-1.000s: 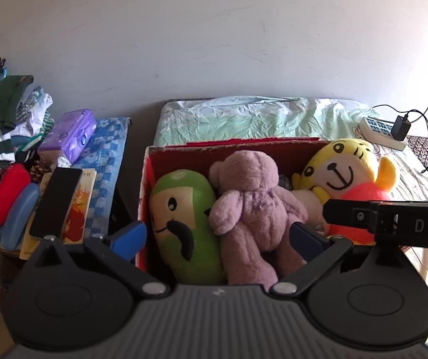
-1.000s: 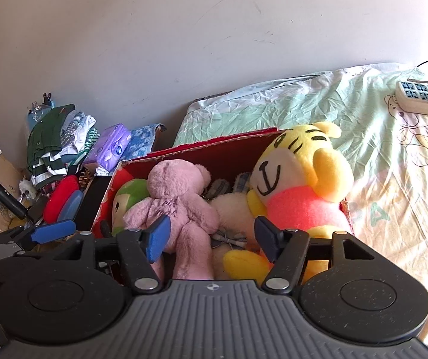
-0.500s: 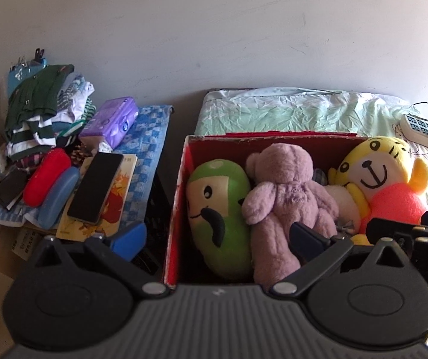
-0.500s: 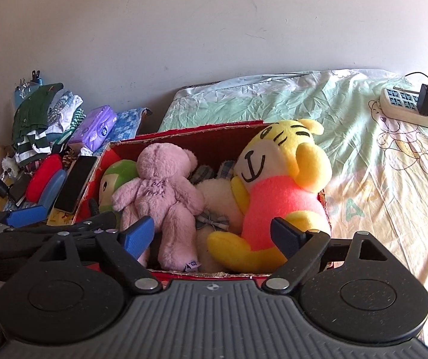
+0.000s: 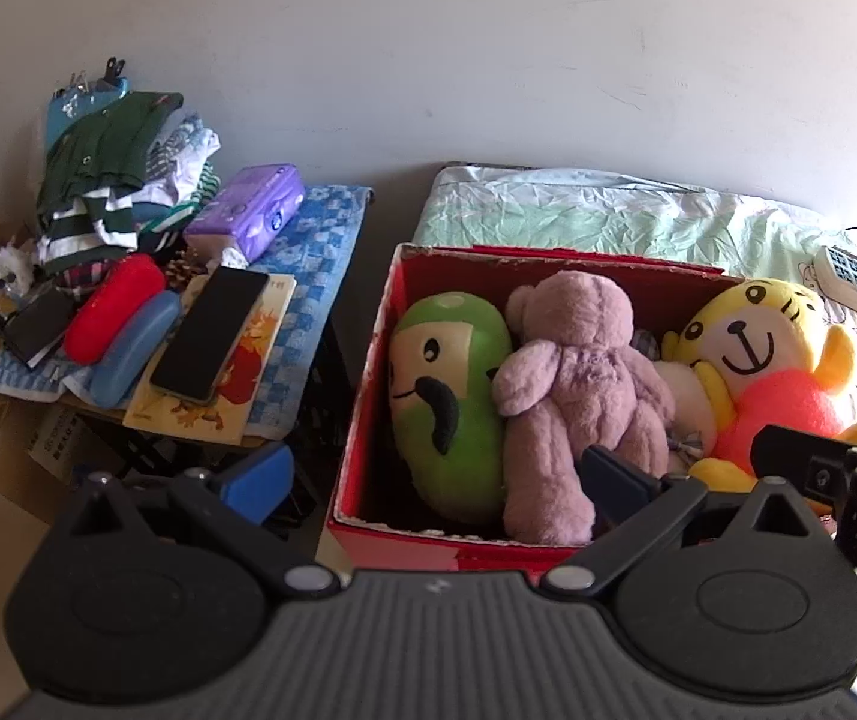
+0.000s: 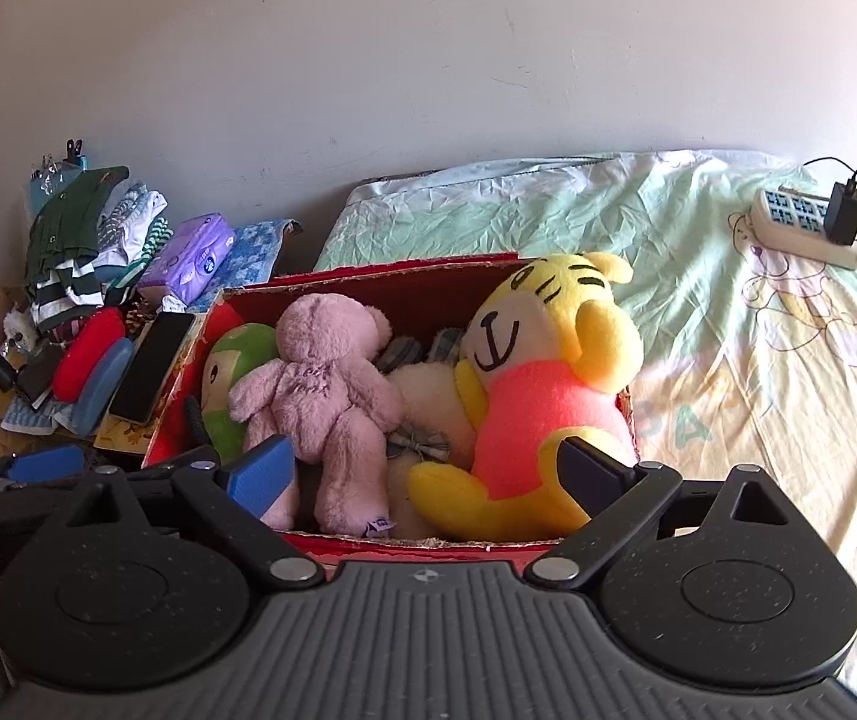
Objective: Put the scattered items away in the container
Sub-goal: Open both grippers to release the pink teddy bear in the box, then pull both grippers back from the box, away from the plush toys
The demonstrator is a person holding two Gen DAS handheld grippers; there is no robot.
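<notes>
The red cardboard box [image 5: 368, 396] sits on the bed's pale green sheet [image 6: 698, 276] and holds four soft toys side by side: a green plush with a moustache [image 5: 446, 396] against the wall at 9 o'clock, a pink bear [image 5: 578, 384] face-down beside it and touching it, a cream plush [image 6: 434, 402] partly hidden behind the bear, and a yellow tiger in a coral top [image 6: 548, 372] at the 3 o'clock end. Left gripper [image 5: 434, 474]: jaws spread wide, nothing between them, held near the box's front edge, its left finger outside the box wall. Right gripper [image 6: 425, 468]: jaws likewise wide apart and empty, held just in front of the box, the bear's legs and the tiger's foot seen between its fingers. At 9 o'clock of the box, a side table with a blue checked cloth [image 5: 314, 252] carries a black phone [image 5: 212, 330], a red pouch [image 5: 113, 306], a blue case [image 5: 134, 348], a purple tissue pack [image 5: 248, 210] and piled clothes [image 5: 110, 168]. A white power strip [image 6: 806, 228] lies on the sheet at 2 o'clock.
</notes>
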